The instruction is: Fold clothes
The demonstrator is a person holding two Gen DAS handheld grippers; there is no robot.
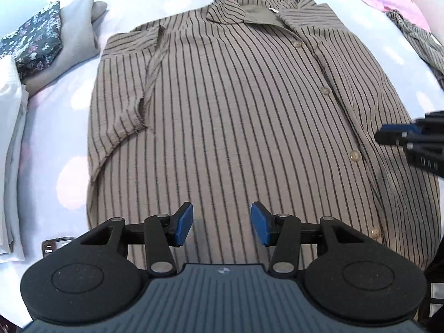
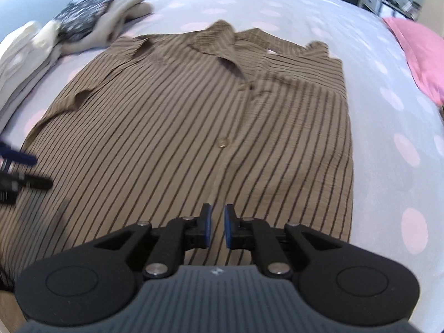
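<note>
**Technician A:** Status of the garment?

**Technician B:** The brown button-front shirt with dark vertical stripes lies face up on the white bed sheet with pale pink dots, collar at 12 o'clock, hem at 6 o'clock. Its sleeve at 9 o'clock in the left wrist view is already turned in over the front panel. The side edge at 3 o'clock in the right wrist view runs straight.

**Technician A:** Gripper states?

**Technician B:** The left hand-held gripper has its blue pads apart, nothing between them, above the lower front panel. The right hand-held gripper has its pads nearly together, a narrow gap showing, no cloth clamped.

**Technician A:** Step in hand?

**Technician B:** Judged: between folds. Both side folds appear set; neither tool holds fabric.

**Technician A:** Next move?

**Technician B:** Likely a lengthwise fold, hem toward collar. It calls for the right pads to part, both tools to reach the hem corners at 6 o'clock, and to clamp all layers evenly. The hem itself is hidden behind the tool bodies.

**Technician A:** Nearby items?

**Technician B:** A stack of folded clothes at 10 o'clock, well apart.
</note>
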